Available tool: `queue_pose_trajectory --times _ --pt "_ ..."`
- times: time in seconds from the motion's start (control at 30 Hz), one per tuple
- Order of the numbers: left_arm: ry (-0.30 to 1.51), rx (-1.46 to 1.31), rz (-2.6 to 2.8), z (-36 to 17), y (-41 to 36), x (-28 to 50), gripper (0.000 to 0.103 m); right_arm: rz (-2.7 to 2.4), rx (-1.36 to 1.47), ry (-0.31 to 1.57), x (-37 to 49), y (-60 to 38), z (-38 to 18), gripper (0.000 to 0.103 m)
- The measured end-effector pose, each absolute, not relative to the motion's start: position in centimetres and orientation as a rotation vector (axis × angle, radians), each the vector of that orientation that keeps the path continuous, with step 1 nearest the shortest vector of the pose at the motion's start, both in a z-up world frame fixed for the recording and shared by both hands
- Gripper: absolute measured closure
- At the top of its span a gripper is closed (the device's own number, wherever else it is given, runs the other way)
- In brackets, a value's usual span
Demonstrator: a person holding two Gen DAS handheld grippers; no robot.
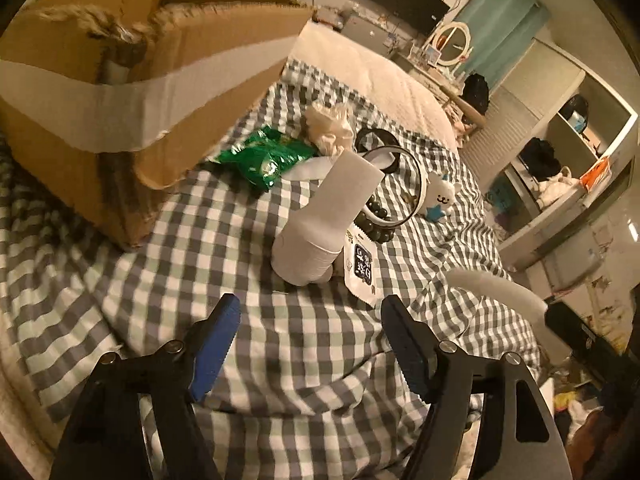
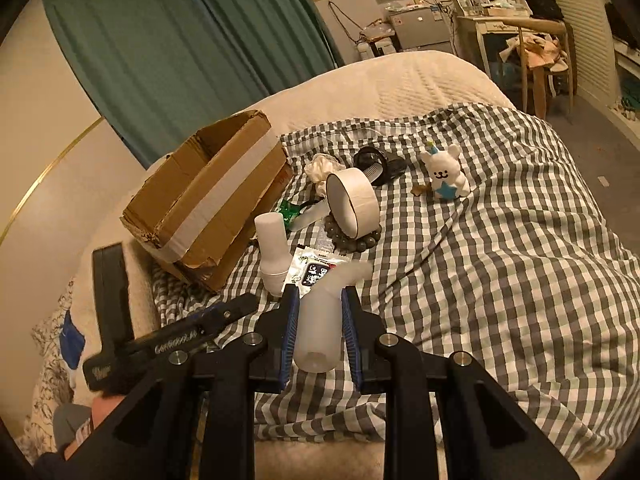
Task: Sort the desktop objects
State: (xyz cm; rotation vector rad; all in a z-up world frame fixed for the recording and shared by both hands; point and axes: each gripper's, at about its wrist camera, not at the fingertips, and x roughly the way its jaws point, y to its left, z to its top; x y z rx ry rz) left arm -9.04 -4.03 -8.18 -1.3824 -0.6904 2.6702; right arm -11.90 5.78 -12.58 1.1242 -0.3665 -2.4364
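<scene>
Between the blue pads of the right gripper (image 2: pixel 319 300) sits a frosted translucent plastic bottle (image 2: pixel 318 330), lying along the fingers with its open base toward the camera and its angled neck pointing away over the gingham sheet (image 2: pixel 500 240). The jaws are closed to the bottle's width and both pads (image 2: pixel 290 328) touch its sides — a firm grasp, judged from the contact.

Procedure for the step in hand, assumed to be transfer into the cardboard box (image 2: pixel 216 200):
- Keep the squeeze moderate; the thin wall looks likely to deform.
- Lift clear of the white snack sachet (image 2: pixel 316 272) just beyond the neck before swinging left.
- Pass above the stacked white paper cups (image 2: pixel 272 252) that lie between bottle and box; they would probably tip easily.
- Release only once the bottle is over the box opening.

Left gripper (image 1: pixel 310 312): jaws spread wide, holding nothing, poised above the sheet just short of the cups (image 1: pixel 320 224) — ready for the next pick.

Farther out lie a roll of white tape (image 2: pixel 352 204) resting on a bead bracelet (image 2: pixel 360 242), a green snack bag (image 1: pixel 264 158), a crumpled tissue (image 1: pixel 328 126) and a white bear figurine (image 2: pixel 446 178), all unsorted.
</scene>
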Motion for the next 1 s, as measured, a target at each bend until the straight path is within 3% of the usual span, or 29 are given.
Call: queue_pose_trajectory --times 0.27,0.5,0.53,0.57,0.63,0.73,0.87,0.9,0.93,1.0 --pt "-0.545 -1.409 2.722 -9.5 -3.1 -12.4 0.027 -2.385 1.144 -0.413 -13.4 5.9 -14.7 0.080" --pt "-0.599 -1.308 2.737 -9.9 -3.3 -15.9 0.028 -2.355 1.193 -0.347 -15.5 5.1 -16.8 0.080" --pt "-0.584 -1.312 2.732 -10.1 -3.2 -16.2 0.035 -2.334 1.208 -0.342 -15.7 5.0 -17.3 0.077" --pt "-0.562 -1.317 2.729 -10.2 -3.0 -16.4 0.050 -2.307 1.227 -0.335 -16.0 4.9 -17.9 0.073" --pt "-0.497 -1.344 2.734 -10.3 -2.5 -16.9 0.055 -2.319 1.288 -0.254 -16.5 4.4 -19.2 0.061" --pt "-0.443 -1.323 2.767 -9.8 -2.1 -16.9 0.056 -2.288 1.392 -0.064 -17.3 3.4 -21.0 0.058" --pt "-0.455 -1.276 2.774 -8.7 -2.4 -16.4 0.058 -2.234 1.494 0.015 -17.3 3.0 -22.7 0.058" --pt "-0.459 -1.264 2.776 -8.4 -2.5 -16.3 0.058 -2.230 1.507 0.068 -17.1 2.6 -23.0 0.061" --pt "-0.466 -1.250 2.779 -8.0 -2.6 -16.0 0.058 -2.241 1.514 0.148 -16.7 2.2 -23.1 0.073" --pt "-0.477 -1.235 2.780 -7.5 -2.7 -15.6 0.058 -2.264 1.508 0.223 -16.2 2.0 -23.0 0.080"
